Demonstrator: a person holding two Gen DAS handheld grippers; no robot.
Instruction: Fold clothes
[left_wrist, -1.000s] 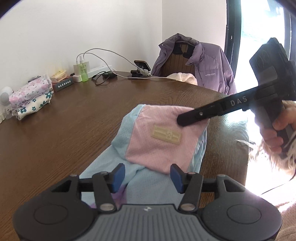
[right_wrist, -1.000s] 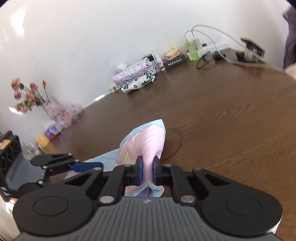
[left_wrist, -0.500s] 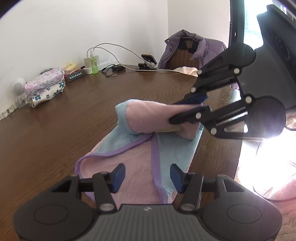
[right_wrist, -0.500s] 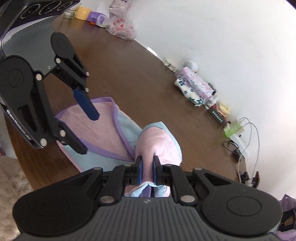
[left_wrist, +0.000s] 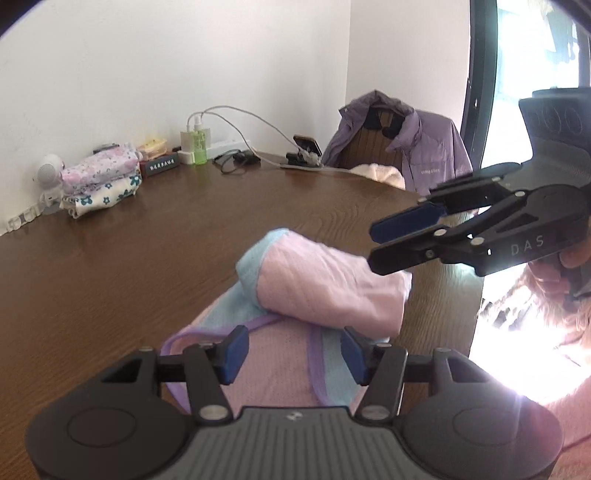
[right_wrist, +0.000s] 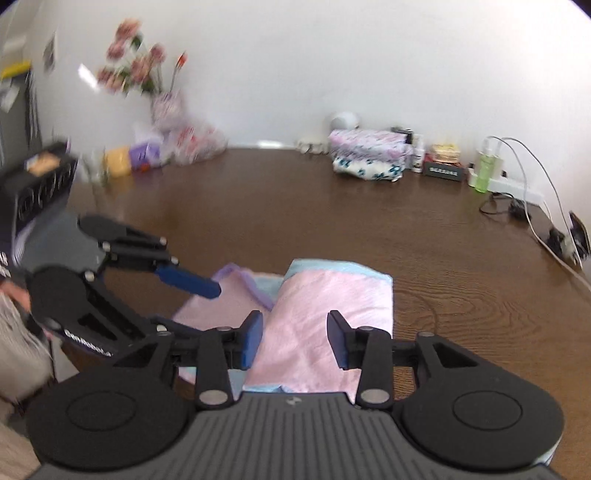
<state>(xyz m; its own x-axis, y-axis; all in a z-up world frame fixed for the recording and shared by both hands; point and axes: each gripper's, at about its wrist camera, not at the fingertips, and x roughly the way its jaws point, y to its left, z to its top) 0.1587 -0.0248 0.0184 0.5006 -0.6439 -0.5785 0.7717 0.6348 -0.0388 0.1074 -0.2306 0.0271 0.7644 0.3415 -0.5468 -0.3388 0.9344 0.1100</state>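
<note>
The dark brown wooden counter is backed by a white wall. The pink and light-blue folded garment is laid near its front edge. The right hand-held gripper, clamped on the fabric half a second ago, is now spread open above it; the left hand-held gripper is held open too.

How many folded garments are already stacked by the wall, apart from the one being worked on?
2, as far as shows: a pink floral piece lying on top of a white piece with dark flowers, at the table's far edge against the wall. More could be hidden beneath or behind them.
</note>
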